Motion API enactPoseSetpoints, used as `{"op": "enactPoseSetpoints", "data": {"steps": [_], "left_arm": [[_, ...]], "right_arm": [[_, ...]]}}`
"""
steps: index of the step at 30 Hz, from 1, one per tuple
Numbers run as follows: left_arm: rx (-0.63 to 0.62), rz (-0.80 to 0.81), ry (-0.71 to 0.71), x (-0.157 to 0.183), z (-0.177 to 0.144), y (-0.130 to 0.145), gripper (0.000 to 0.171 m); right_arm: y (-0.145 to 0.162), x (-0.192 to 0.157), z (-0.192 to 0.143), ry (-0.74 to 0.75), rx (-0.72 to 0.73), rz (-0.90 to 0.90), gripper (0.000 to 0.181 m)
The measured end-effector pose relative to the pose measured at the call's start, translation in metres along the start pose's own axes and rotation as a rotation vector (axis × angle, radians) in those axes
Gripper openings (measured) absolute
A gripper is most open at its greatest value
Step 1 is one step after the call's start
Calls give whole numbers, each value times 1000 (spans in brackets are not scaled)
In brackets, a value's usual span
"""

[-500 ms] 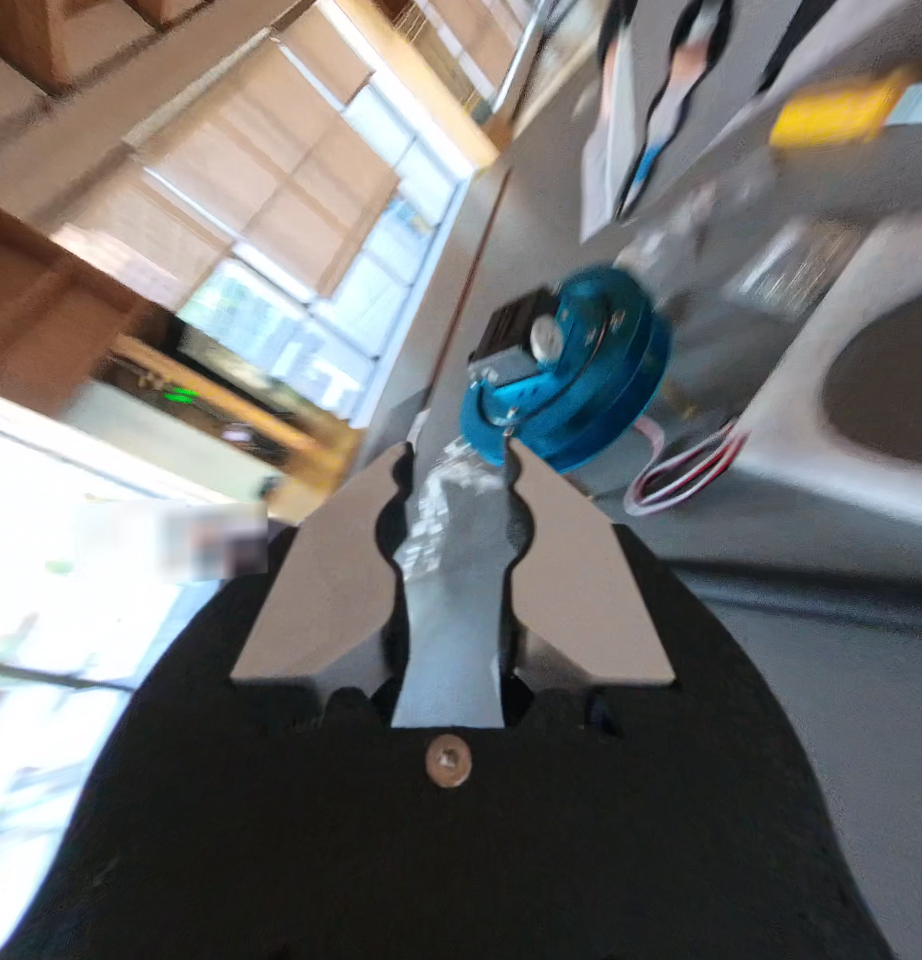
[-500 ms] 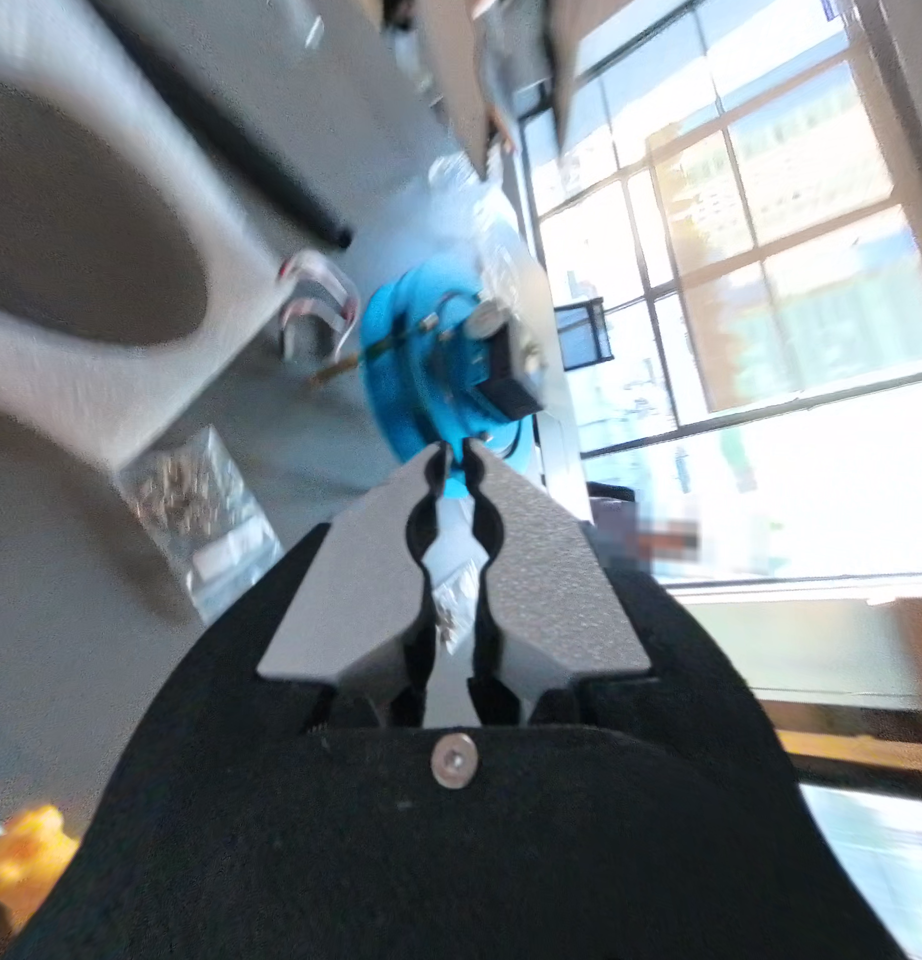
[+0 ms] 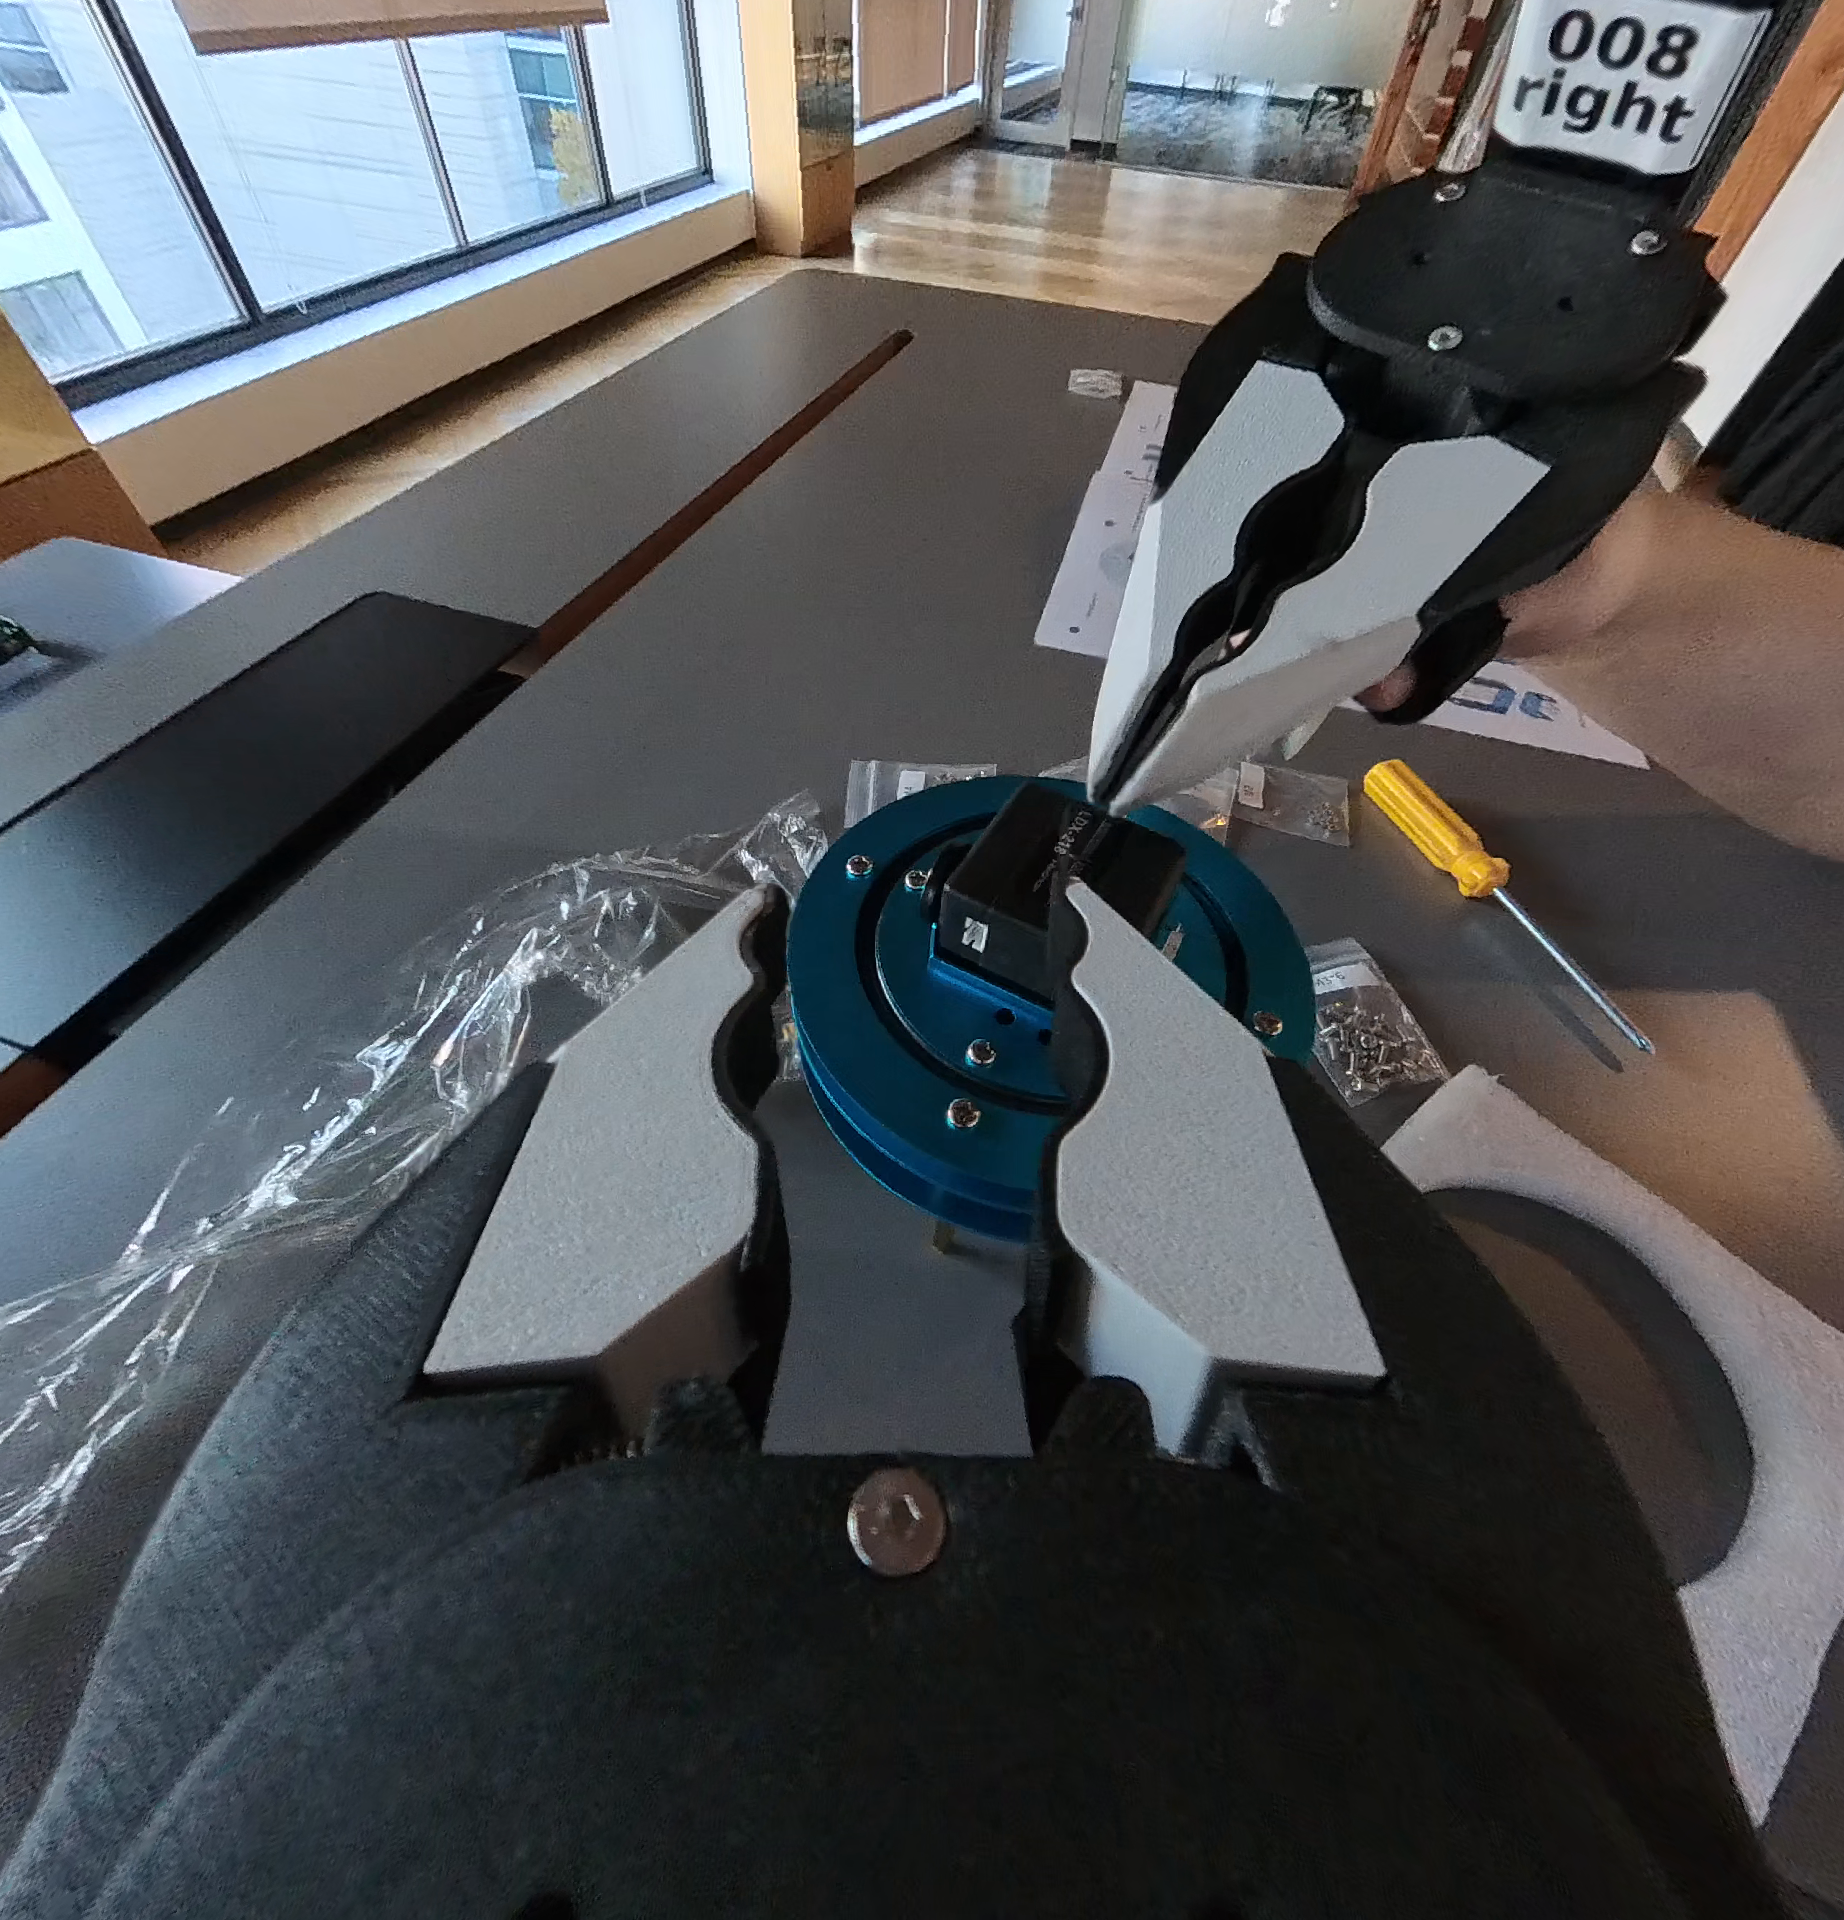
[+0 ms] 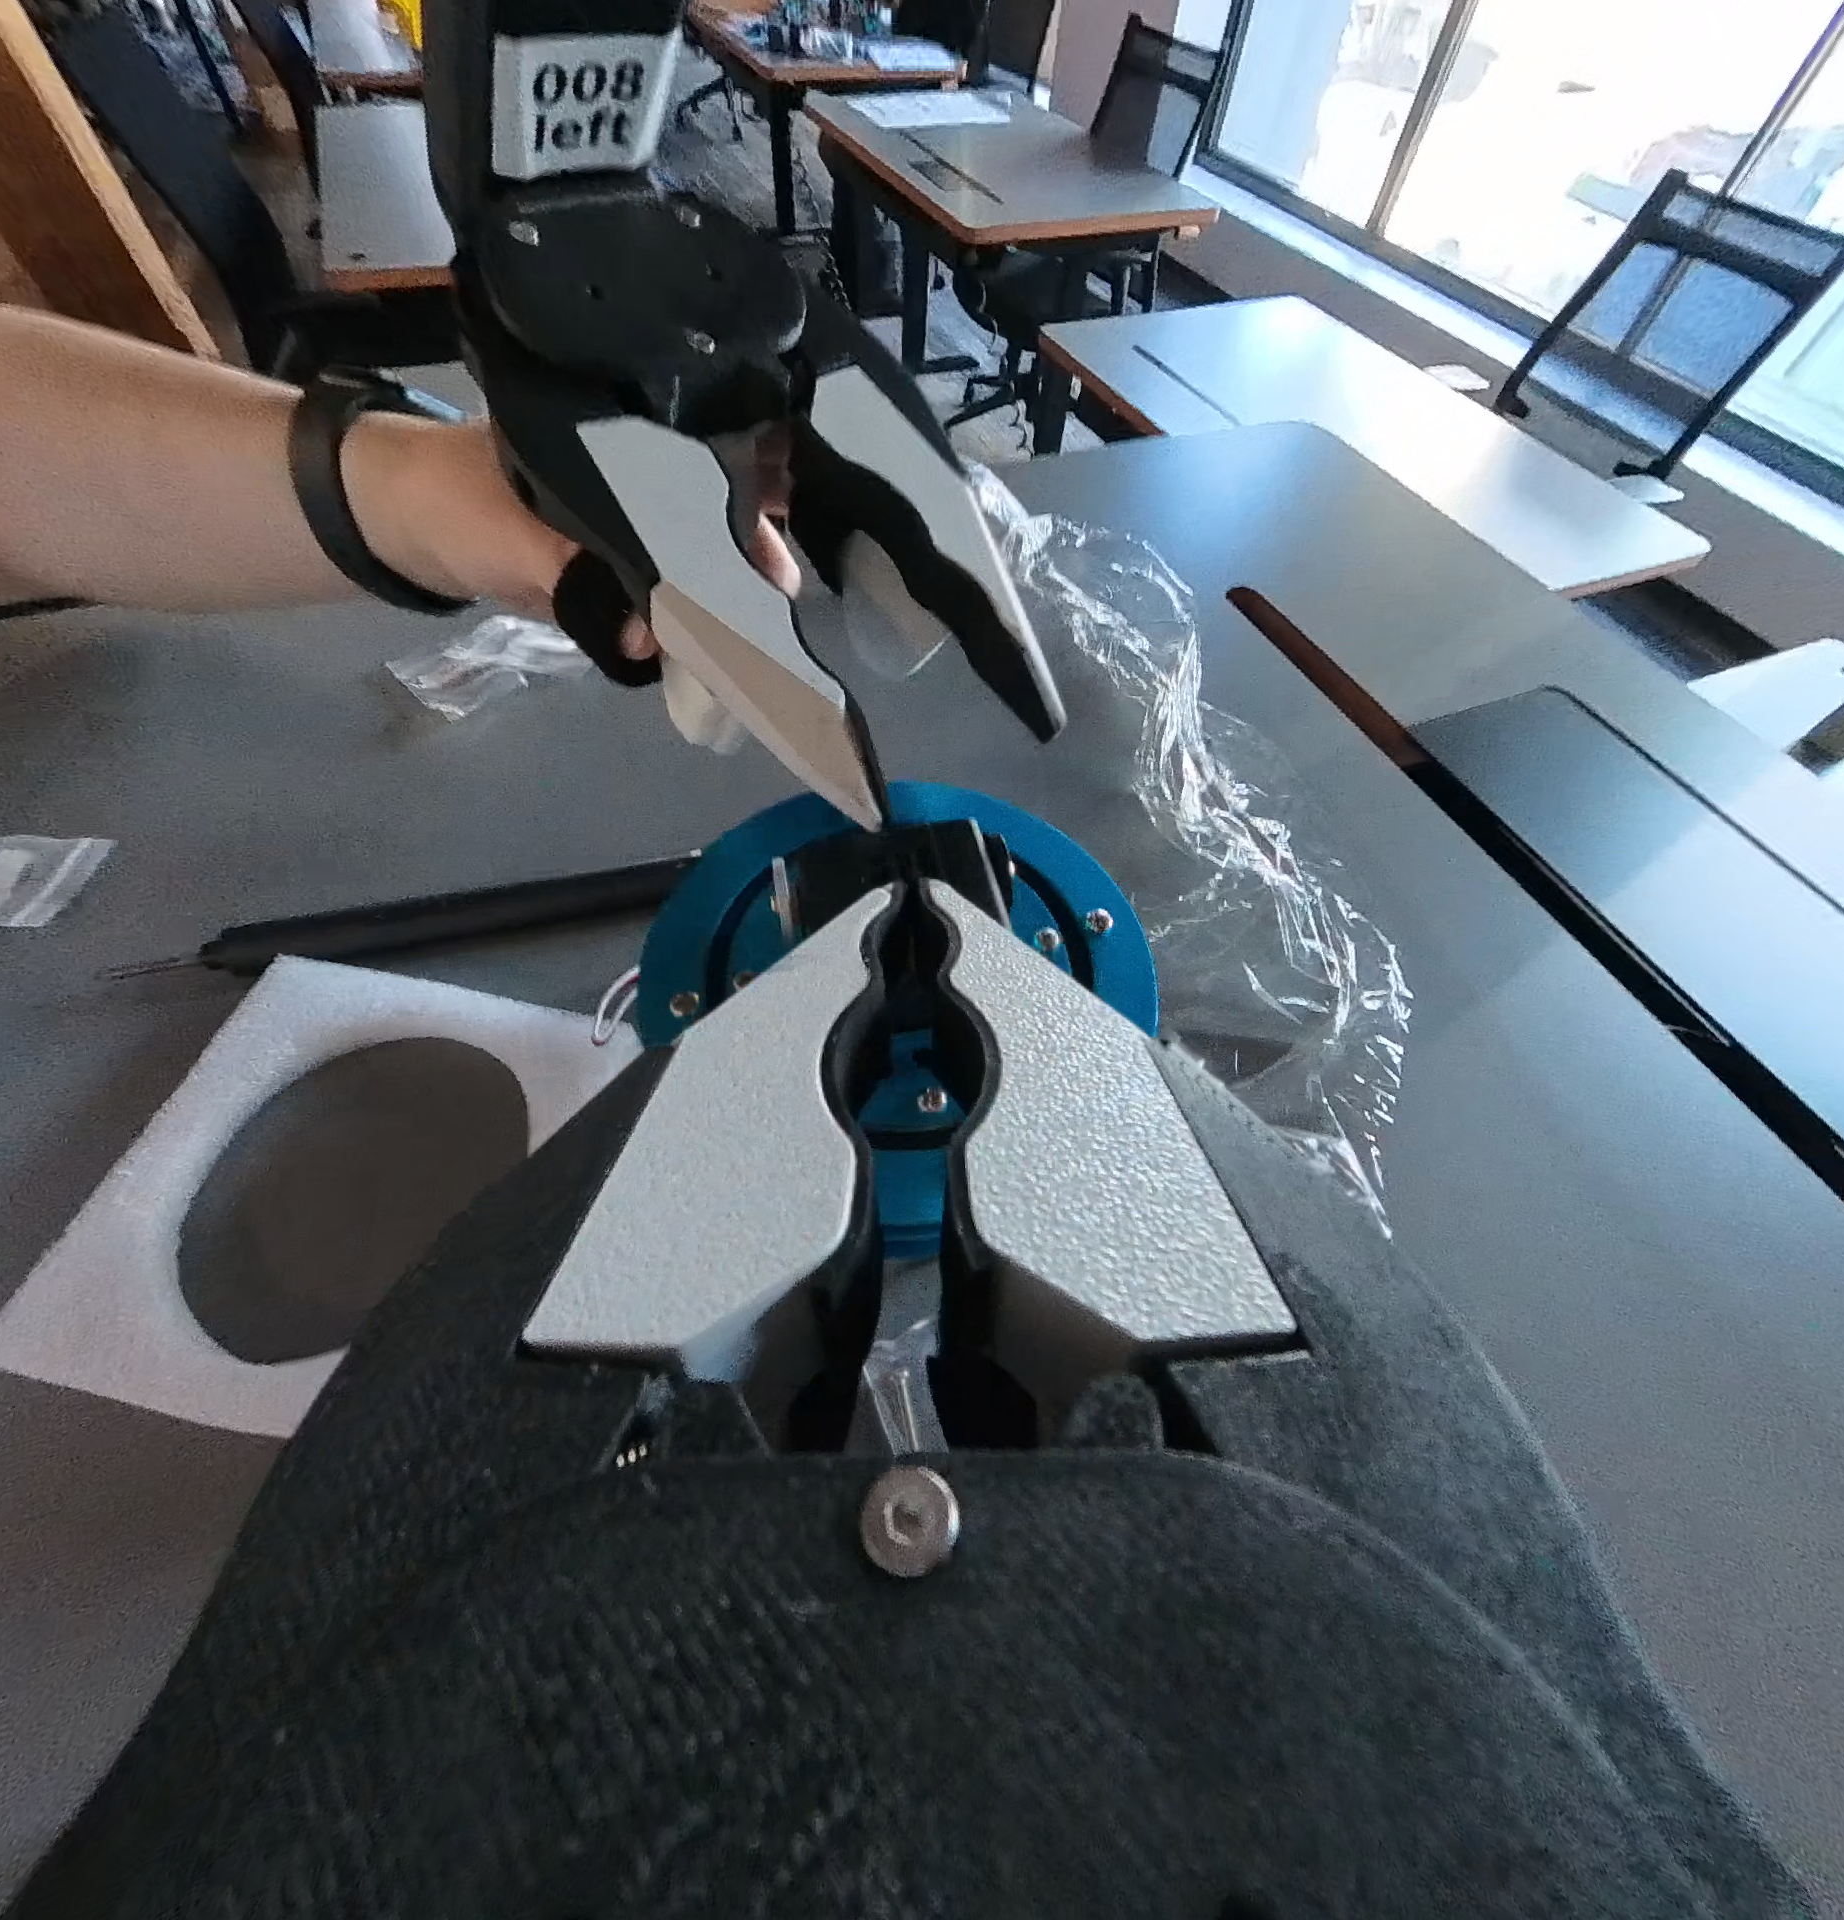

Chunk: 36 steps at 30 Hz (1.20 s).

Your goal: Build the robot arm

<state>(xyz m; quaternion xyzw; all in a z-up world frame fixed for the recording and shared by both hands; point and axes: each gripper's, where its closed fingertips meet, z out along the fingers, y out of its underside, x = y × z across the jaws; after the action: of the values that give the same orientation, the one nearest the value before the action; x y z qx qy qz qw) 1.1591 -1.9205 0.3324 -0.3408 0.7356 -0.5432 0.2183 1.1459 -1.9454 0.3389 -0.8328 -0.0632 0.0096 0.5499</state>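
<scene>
The left gripper (image 3: 913, 904) gapes wide around the blue turntable base (image 3: 866, 1039); the right gripper (image 3: 1105, 795), at its 1 o'clock, pinches the black servo (image 3: 1011, 883) cable, tips together.

**Colours on the grey tabletop**

A blue metal disc (image 3: 1053, 1049) carries a black box (image 3: 1043, 883). The screwdriver (image 3: 1437, 831) has a yellow handle. White foam (image 4: 118, 1226) frames a round cutout. Each hand-held gripper (image 3: 913, 904) has pale grey speckled fingers on black.
</scene>
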Motion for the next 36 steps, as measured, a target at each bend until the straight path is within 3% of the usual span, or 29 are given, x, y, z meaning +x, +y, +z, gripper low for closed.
{"op": "enactPoseSetpoints", "data": {"steps": [15,19,23,29,36], "left_arm": [[5,-22,58,8,-2,0,49],[66,-63,106,13,-18,-11,49],[23,-39,106,19,-32,-5,52],[27,-47,123,23,-45,-6,51],[14,-60,154,30,-45,0,50]], "right_arm": [[4,2,-1,30,9,-51,0],[-6,-4,-16,13,134,-38,17],[11,-5,-13,87,97,-78,53],[22,4,-2,58,23,-54,55],[14,1,-4,2,122,38,54]]}}
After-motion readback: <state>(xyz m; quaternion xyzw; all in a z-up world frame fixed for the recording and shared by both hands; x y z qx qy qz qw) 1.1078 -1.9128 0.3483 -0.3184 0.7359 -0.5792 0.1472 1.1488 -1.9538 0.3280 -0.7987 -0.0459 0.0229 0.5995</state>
